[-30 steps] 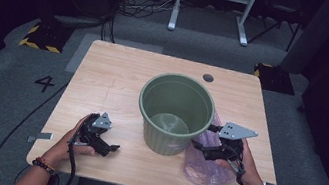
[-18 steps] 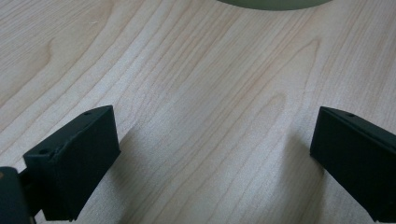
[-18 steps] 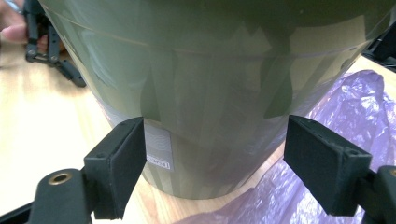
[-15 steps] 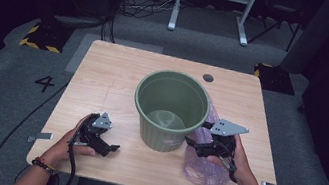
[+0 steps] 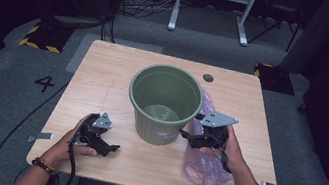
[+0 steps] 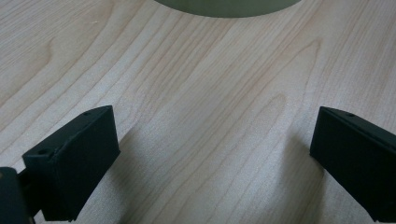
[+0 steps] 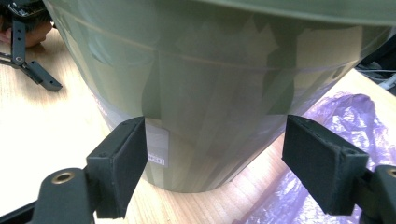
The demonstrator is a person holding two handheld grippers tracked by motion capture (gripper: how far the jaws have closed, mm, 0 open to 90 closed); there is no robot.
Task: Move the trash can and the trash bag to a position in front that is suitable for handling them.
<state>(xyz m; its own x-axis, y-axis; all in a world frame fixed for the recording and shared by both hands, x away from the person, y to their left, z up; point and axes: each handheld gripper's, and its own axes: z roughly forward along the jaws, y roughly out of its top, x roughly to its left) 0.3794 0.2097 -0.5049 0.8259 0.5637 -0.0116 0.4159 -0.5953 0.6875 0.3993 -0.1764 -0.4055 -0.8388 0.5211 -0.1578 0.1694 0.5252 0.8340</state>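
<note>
A green plastic bin (image 5: 164, 103) stands upright on the wooden table (image 5: 103, 82), its inside bare. A crumpled purple plastic bag (image 5: 205, 168) lies on the table at the bin's right side. My right gripper (image 5: 184, 135) is open just right of the bin, over the bag, jaws pointing at the bin's wall (image 7: 210, 107). The purple bag (image 7: 327, 135) shows behind the right jaw. My left gripper (image 5: 110, 148) rests open on the table, left of the bin and near the front edge. Bare wood lies between its jaws, with the bin's base (image 6: 229, 5) ahead.
A round grommet (image 5: 208, 78) sits in the table's far right part. Cables (image 5: 136, 6) and a white stand (image 5: 212, 4) are on the floor beyond the table. A floor mark "4" (image 5: 45, 83) lies at the left.
The bin has slid left, away from the bag. My right gripper followed it left, closing in on the bin's wall. The left gripper has stayed put.
</note>
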